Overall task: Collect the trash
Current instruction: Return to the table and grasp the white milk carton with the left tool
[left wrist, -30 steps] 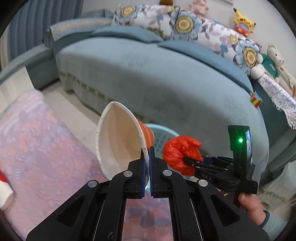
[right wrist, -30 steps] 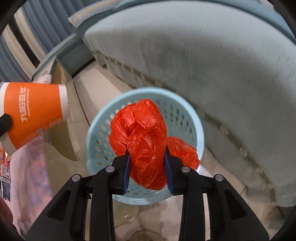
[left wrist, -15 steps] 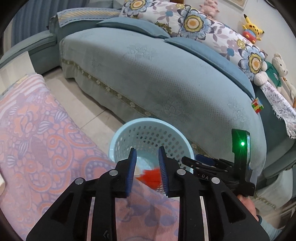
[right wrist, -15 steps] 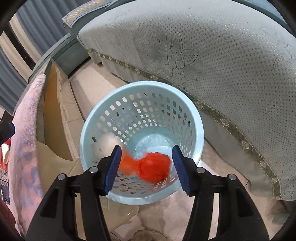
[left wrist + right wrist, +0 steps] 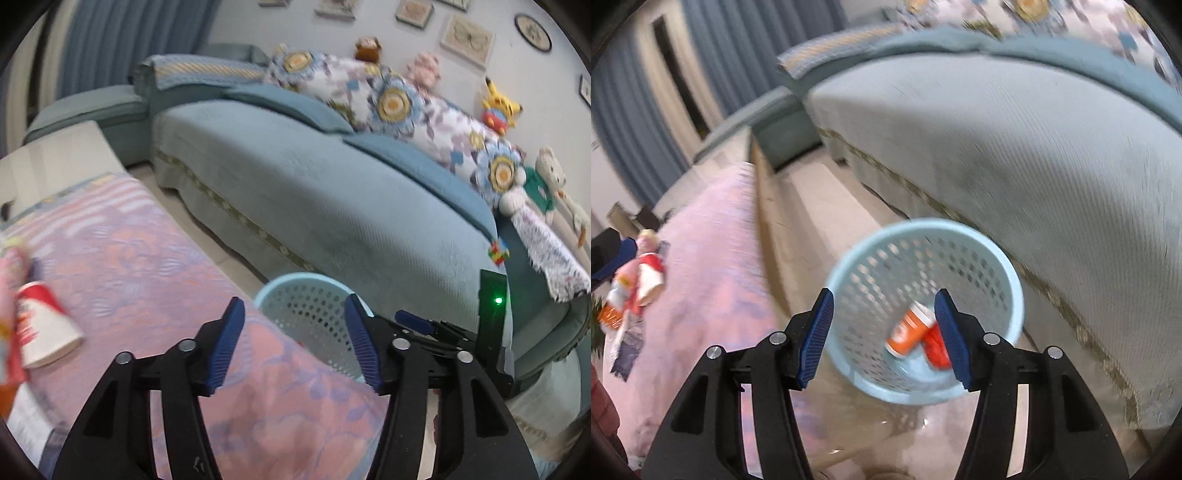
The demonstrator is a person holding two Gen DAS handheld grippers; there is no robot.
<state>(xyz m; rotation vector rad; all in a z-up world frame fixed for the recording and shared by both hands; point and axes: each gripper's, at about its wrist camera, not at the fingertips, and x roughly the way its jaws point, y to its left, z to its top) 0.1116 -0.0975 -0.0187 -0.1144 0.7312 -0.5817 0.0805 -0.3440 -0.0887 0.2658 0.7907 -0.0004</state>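
A pale blue perforated basket (image 5: 1004,266) (image 5: 280,291) stands on the floor between the sofa and the table. Inside it lie an orange paper cup (image 5: 907,330) and a crumpled red plastic bag (image 5: 936,349). My right gripper (image 5: 884,339) hangs above the basket, open, nothing between its blue pads. My left gripper (image 5: 295,339) is over the table's edge near the basket, its jaws opening, with nothing between them. A red and white paper cup (image 5: 42,332) lies on its side at the table's left, among other blurred wrappers (image 5: 631,288).
A pink and purple patterned cloth (image 5: 147,266) covers the low table. A long teal sofa (image 5: 332,192) with flowered cushions and plush toys runs behind the basket. A strip of tiled floor (image 5: 812,206) separates the table from the sofa. The right gripper's body (image 5: 491,332) shows beside the basket.
The left gripper let go of the orange cup and the right let go of the red bag; both now lie in the basket. Both grippers opened, rose and drew back from it.
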